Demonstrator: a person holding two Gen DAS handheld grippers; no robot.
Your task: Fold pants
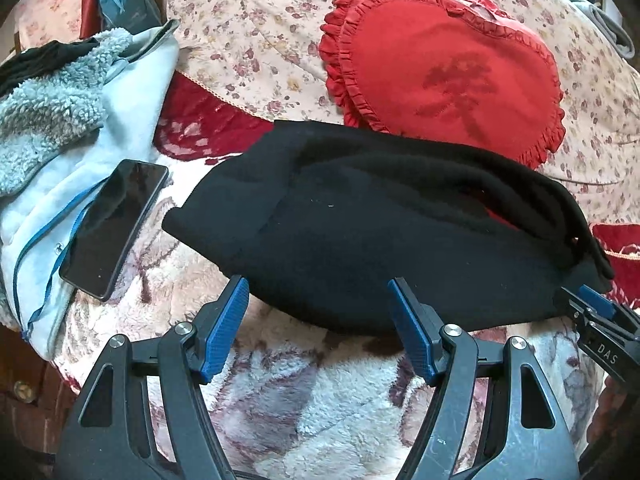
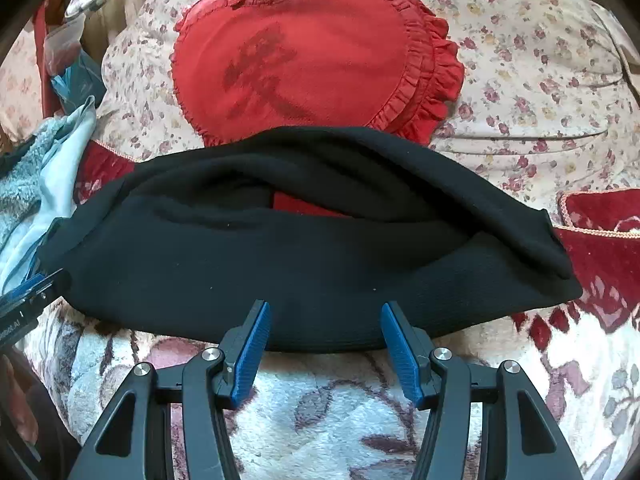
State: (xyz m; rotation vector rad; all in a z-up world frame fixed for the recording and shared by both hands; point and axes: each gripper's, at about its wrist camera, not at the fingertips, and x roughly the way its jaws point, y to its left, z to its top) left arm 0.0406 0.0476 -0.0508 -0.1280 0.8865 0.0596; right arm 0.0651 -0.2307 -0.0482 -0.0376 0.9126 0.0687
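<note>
The black pants (image 1: 360,232) lie folded in a wide band across a fluffy floral blanket (image 1: 312,392), several layers stacked, with a red patch showing in a gap between layers. My left gripper (image 1: 318,292) is open, its blue pads at the pants' near edge, nothing between them. In the right wrist view the pants (image 2: 304,256) span the frame and my right gripper (image 2: 324,316) is open at their near edge, empty. The right gripper also shows at the right edge of the left wrist view (image 1: 596,308).
A red heart-shaped cushion (image 1: 444,60) lies just behind the pants on a floral quilt (image 1: 248,32). A black phone (image 1: 114,228) rests on a light blue fleece jacket (image 1: 60,152) at the left. A dark red patterned cloth (image 2: 604,264) lies at the right.
</note>
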